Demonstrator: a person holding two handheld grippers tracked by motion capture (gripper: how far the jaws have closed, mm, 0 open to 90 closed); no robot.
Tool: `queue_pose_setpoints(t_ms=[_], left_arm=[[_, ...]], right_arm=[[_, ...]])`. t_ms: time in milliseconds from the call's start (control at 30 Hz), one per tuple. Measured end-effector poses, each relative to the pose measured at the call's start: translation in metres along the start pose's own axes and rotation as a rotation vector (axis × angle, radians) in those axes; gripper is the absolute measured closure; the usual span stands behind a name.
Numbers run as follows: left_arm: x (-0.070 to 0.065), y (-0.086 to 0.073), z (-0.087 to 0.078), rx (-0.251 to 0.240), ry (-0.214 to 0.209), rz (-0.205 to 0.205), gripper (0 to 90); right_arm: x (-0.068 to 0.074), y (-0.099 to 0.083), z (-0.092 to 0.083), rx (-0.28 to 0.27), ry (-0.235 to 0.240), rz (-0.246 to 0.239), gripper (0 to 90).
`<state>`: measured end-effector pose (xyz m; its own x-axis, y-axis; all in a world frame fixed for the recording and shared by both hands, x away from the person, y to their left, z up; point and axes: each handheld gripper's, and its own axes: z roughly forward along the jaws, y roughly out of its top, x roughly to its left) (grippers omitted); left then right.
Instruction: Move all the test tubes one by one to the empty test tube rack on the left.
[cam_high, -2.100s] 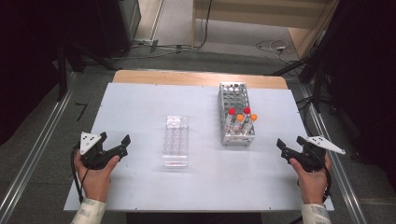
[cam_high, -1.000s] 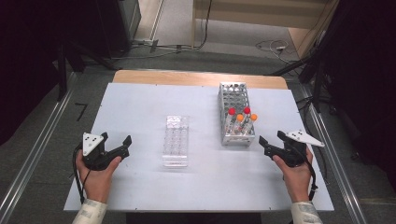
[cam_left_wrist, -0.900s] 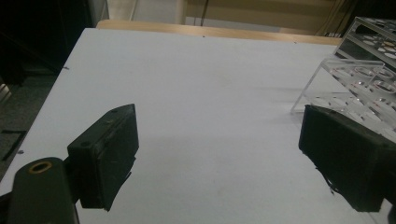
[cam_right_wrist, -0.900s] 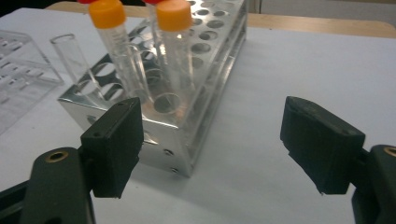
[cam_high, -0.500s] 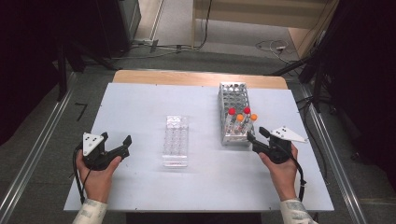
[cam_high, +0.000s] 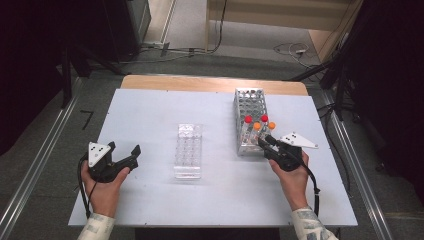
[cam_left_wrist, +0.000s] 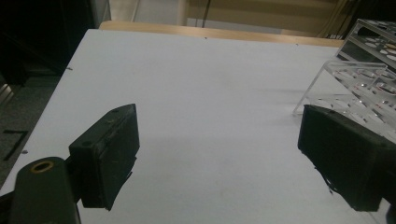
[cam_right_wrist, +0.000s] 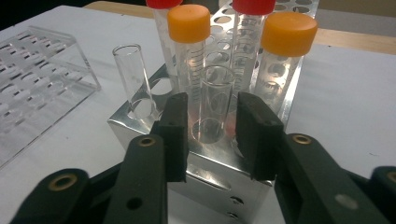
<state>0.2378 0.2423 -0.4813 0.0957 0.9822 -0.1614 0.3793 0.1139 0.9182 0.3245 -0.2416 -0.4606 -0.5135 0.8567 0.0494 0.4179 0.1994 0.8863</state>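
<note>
No brand, label or readable writing shows anywhere; the only marks are faint graduation lines, too small to read, on the capped tubes. The white table (cam_high: 150, 110) carries two racks: a clear plastic rack (cam_high: 189, 150) at the middle, and to its right a perforated metal rack (cam_high: 247, 107) of shiny silver sheet. At the metal rack's near end stand two red-capped tubes (cam_right_wrist: 250, 42) and two orange-capped tubes (cam_right_wrist: 189, 51), with an uncapped glass tube (cam_right_wrist: 133, 74) at the corner. The open glass tube (cam_right_wrist: 214, 100), clear, empty and upright, sits in the rack's front row just before the capped ones. The right gripper (cam_right_wrist: 212, 123) has just been closing its jaws around this tube; the pads flank it with a slim gap on each side, so they do not yet press on it. The left gripper (cam_high: 122, 155) rests near the table's left edge, jaws spread wide over bare table, holding nothing.
</note>
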Motion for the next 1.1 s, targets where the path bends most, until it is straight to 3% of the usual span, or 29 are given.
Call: queue_pose_setpoints(t_ms=[233, 500, 800, 900, 1100], left_arm=[[0.000, 0.000, 0.000, 0.001, 0.000, 0.001, 13.0], [0.000, 0.000, 0.000, 0.005, -0.003, 0.002, 13.2], [-0.002, 0.001, 0.000, 0.010, -0.013, 0.008, 13.4], [-0.005, 0.003, -0.002, 0.007, -0.016, 0.033, 13.4], [-0.013, 0.011, -0.006, -0.026, -0.037, 0.039, 13.4]], right_arm=[[0.001, 0.000, 0.002, -0.002, -0.006, -0.004, 71.6], [0.001, 0.002, 0.003, -0.003, -0.002, 0.002, 73.0], [0.000, 0.013, -0.013, -0.072, -0.006, 0.001, 73.2], [0.000, 0.017, -0.018, -0.093, -0.007, 0.004, 73.2], [0.002, 0.025, -0.030, -0.142, -0.004, -0.001, 73.3]])
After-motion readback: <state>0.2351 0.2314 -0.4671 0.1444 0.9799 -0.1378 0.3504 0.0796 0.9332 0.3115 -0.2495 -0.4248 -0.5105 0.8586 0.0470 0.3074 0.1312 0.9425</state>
